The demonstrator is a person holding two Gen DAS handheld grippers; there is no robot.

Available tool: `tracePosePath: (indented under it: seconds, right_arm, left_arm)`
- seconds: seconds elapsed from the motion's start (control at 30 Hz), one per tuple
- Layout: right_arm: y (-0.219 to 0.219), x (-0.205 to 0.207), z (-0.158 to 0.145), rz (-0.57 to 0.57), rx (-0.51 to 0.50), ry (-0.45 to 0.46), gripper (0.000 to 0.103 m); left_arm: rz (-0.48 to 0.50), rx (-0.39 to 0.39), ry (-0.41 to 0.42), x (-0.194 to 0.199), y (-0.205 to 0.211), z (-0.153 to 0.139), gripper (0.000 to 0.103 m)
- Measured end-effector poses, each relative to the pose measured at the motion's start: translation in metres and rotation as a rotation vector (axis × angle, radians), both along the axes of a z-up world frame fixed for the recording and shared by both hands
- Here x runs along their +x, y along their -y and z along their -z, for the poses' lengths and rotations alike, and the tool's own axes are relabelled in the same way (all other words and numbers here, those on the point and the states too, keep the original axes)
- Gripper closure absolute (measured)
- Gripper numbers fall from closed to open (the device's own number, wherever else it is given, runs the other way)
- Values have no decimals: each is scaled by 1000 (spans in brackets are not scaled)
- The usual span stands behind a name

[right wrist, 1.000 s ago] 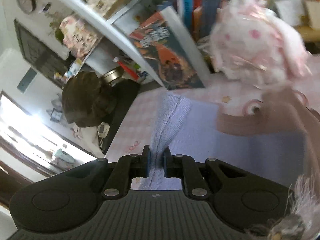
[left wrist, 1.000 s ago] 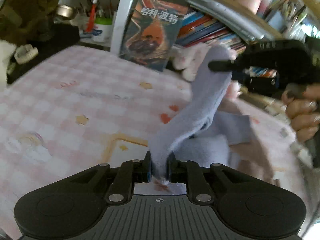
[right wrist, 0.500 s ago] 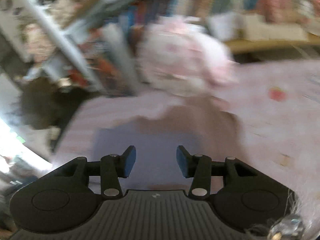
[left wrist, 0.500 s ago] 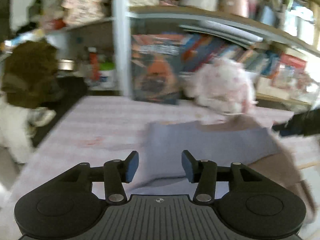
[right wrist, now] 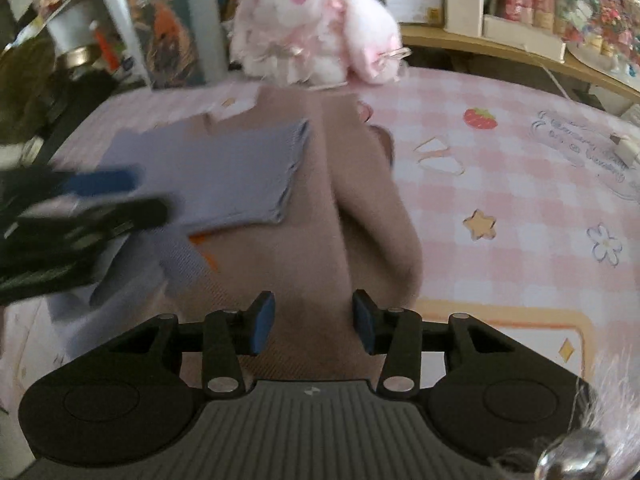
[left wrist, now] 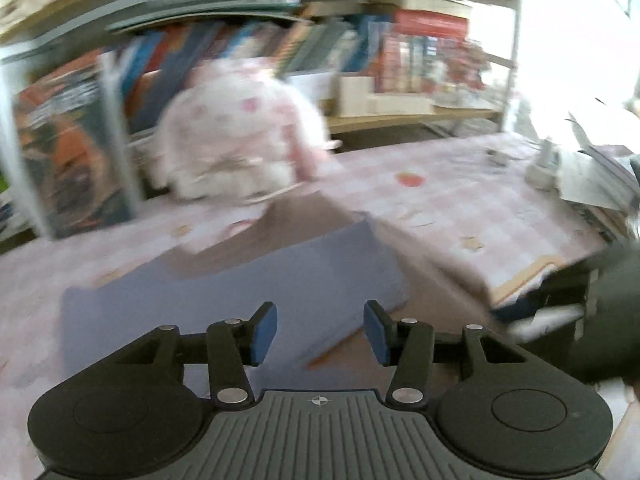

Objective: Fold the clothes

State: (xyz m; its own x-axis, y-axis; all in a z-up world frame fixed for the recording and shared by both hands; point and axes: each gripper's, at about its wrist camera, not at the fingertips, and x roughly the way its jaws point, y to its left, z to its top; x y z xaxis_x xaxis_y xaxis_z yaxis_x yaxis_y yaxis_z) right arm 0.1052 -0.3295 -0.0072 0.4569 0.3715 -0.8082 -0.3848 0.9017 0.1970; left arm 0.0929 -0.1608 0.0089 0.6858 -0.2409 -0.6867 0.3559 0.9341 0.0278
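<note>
A lavender cloth point(left wrist: 248, 292) lies folded flat on the pink checked table cover point(left wrist: 460, 200), partly over a brown garment point(left wrist: 304, 216). My left gripper point(left wrist: 320, 338) is open and empty just above the lavender cloth's near edge. In the right wrist view the lavender cloth point(right wrist: 216, 172) lies left of the brown garment point(right wrist: 340, 208). My right gripper point(right wrist: 314, 322) is open and empty above the brown garment's near end. The left gripper point(right wrist: 80, 204) shows blurred at the left of the right wrist view.
A pink and white plush toy point(right wrist: 316, 28) sits at the table's far edge, against a bookshelf point(left wrist: 360, 40). A large book point(right wrist: 168, 32) leans at the back left. Papers point(left wrist: 592, 176) lie at the right. A charger plug point(right wrist: 622, 146) lies at the far right.
Both grippers have let go of the lavender cloth, which now lies flat. Both have swung to the right; the right gripper now hangs over the brown garment.
</note>
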Motion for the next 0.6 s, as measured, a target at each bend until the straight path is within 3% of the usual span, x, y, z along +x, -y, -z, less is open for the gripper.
tracePosePath:
  seconds: [0.13, 0.23, 0.27, 0.3, 0.33, 0.37, 0.5, 0.6]
  right_arm:
    - [0, -19, 0, -2, 19, -13, 61]
    - [3, -30, -2, 5, 37, -14, 61]
    - [4, -34, -3, 7, 43, -15, 61]
    - [5, -37, -4, 11, 50, -15, 62]
    - [10, -37, -7, 32, 63, -9, 62]
    - [16, -36, -10, 52, 76, -3, 62]
    - [28, -23, -19, 101, 97, 22, 62]
    - [31, -10, -23, 112, 86, 45, 62]
  left_arm:
    - [97, 68, -20, 7, 36, 13, 55]
    - [113, 162, -1, 4, 50, 24, 54]
    - [105, 173, 5, 2, 50, 24, 60]
    - [87, 158, 7, 0, 45, 22, 70]
    - [69, 142, 10, -2, 40, 19, 95]
    - [43, 117, 16, -4, 33, 14, 100]
    - [-105, -25, 60, -12, -13, -16, 101]
    - [-258, -116, 97, -19, -72, -39, 101]
